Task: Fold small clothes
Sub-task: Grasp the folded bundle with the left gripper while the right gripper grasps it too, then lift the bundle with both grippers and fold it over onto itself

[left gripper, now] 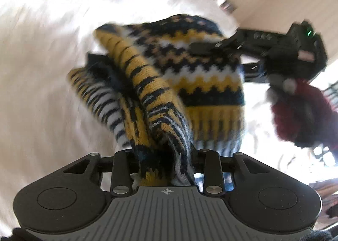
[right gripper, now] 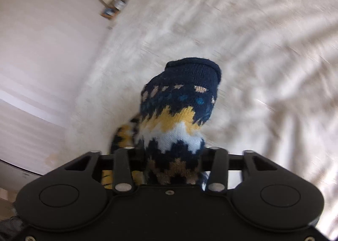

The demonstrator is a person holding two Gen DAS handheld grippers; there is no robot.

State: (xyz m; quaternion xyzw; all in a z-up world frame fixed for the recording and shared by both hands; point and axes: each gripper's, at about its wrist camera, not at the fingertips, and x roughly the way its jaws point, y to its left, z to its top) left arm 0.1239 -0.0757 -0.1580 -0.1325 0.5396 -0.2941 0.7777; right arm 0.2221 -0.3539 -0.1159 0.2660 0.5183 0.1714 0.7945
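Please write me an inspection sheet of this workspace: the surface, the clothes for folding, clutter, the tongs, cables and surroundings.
Surface: white bed cover, wrinkled, blurred by motion.
Job's things: one knitted garment with yellow, navy and white pattern, held in the air between both tongs, not yet folded; its navy end shows in the right wrist view.
Clutter: nothing seen on the cover.
Grippers: left tongs shut on the garment's bunched edge; right tongs shut on another part of it. A dark red fluffy sleeve is behind the right tongs.
Cables: nothing seen.
Surroundings: pale wall; small blurred items beside the bed, too blurred to name.
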